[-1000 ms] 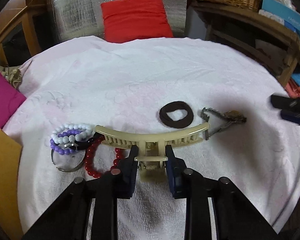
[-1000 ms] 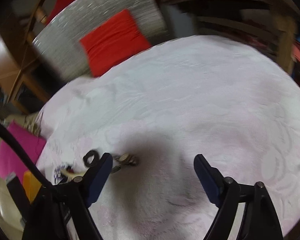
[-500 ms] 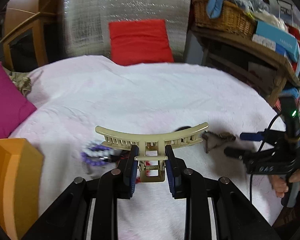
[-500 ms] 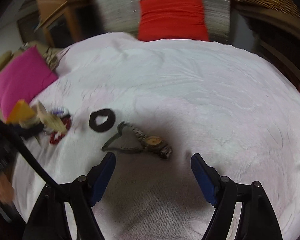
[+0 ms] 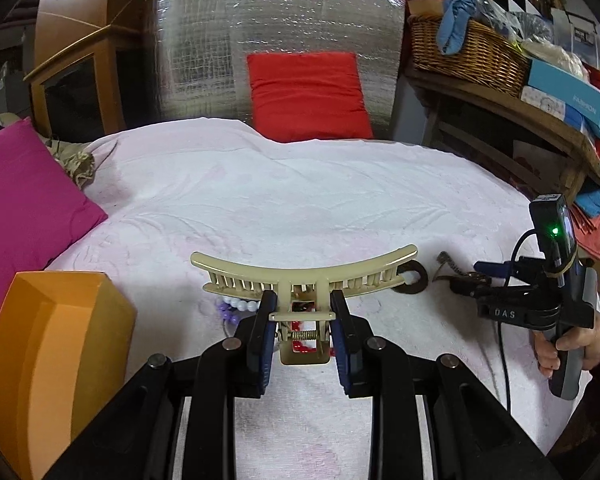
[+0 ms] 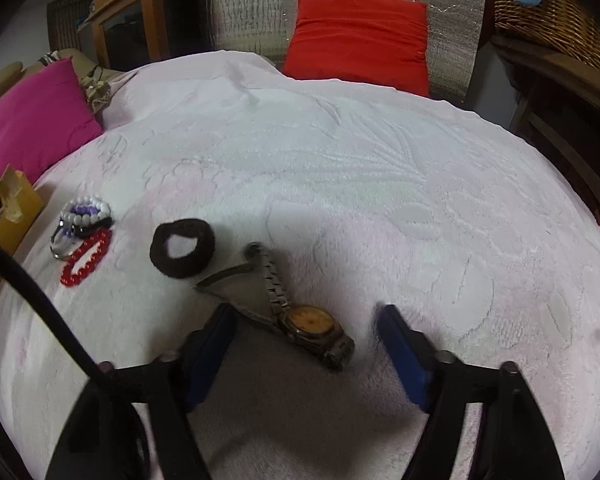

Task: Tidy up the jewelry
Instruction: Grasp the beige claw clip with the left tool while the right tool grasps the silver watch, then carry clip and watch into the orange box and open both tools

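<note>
— What do you hold in your left gripper (image 5: 303, 322) now?

— My left jaws are closed on the handle tabs of the cream hair claw clip (image 5: 303, 276). I carry it above the pink blanket (image 5: 300, 200), and its long toothed side is turned away from me. The orange box (image 5: 56, 356) stands open just at my left side.

— And your right gripper (image 6: 306, 344)?

— Its jaws are wide apart and hold nothing. They are low over the wristwatch (image 6: 310, 322) (the metal band is stretched out towards the far side); the watch face lies between the two fingers. I cannot tell if a finger touches it.

— Where is the other jewelry?

— The brown hair tie (image 6: 182, 254) lies just beside the watch band. More to the left, near the box, the red bead bracelet (image 6: 86, 262) touches the small heap of white and purple bead bracelets (image 6: 82, 212).
</note>
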